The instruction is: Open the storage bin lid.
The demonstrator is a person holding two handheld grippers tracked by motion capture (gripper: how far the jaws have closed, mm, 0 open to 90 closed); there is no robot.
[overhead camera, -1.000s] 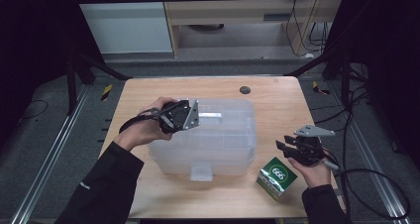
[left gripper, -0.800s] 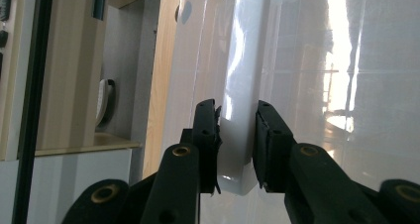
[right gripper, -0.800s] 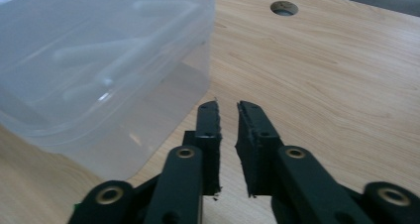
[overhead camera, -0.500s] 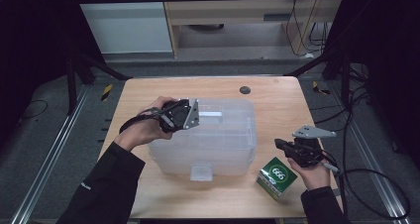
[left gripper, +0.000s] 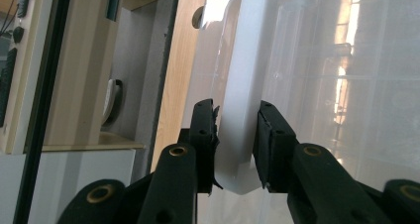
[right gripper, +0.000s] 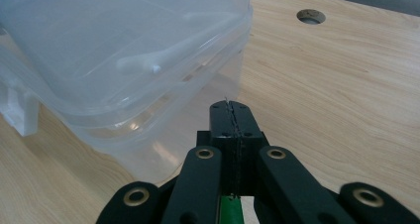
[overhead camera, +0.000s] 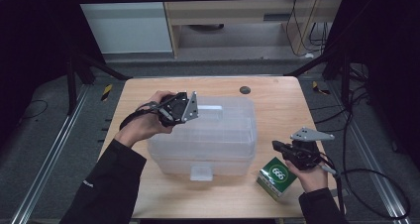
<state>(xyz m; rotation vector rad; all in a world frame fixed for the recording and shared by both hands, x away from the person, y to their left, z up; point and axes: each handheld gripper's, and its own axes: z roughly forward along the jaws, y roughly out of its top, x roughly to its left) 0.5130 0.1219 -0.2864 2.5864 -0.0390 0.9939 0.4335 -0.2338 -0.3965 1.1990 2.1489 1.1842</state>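
A clear plastic storage box [overhead camera: 218, 135] with its lid on stands in the middle of the wooden table [overhead camera: 282, 105]. My left gripper [overhead camera: 197, 108] reaches over its top from the left. In the left gripper view the left gripper [left gripper: 236, 110] is shut on the lid's white handle [left gripper: 242, 75]; both pads touch it, though the jaws have just eased apart a little. My right gripper [overhead camera: 275, 145] hovers by the box's right side, jaws shut with nothing between them. In the right gripper view the right gripper [right gripper: 231, 107] points at the box's [right gripper: 124, 50] lower corner.
A green carton [overhead camera: 276, 177] marked 666 lies at the front right, just under the right hand. A round hole [overhead camera: 244, 90] sits in the tabletop behind the box. The box's white front latch [overhead camera: 200, 173] faces the person. Bare wood lies right of the box.
The right gripper's jaws have gone from apart to shut, and that hand has shifted slightly toward the box. The left gripper has stayed on the handle.
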